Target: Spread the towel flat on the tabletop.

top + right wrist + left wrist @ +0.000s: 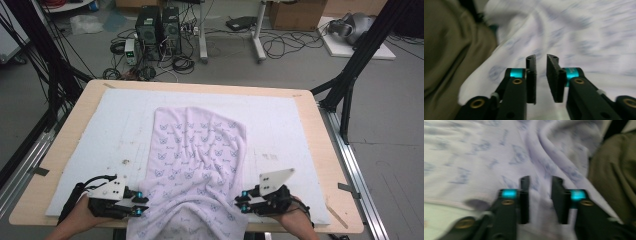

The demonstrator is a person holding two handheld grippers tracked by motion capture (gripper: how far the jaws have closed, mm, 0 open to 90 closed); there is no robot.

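Observation:
A pale lilac towel (197, 150) printed with butterflies lies lengthwise on the white mat (125, 115). It is rumpled, and its near end hangs over the table's front edge. My left gripper (142, 202) is at the towel's near left edge and points inward. In the left gripper view its jaws (540, 182) stand apart over the folds of the towel (486, 157), so it is open. My right gripper (241, 200) is at the near right edge, facing the left one. Its jaws (541, 60) keep a narrow gap above the towel (586, 37), pinching nothing.
The mat covers most of the wooden table (320, 150). The person's olive clothing (616, 170) (446, 50) shows just past the hanging end of the towel. Black frame posts (350, 70) flank the table. Computer towers (157, 27) and cables lie on the floor beyond.

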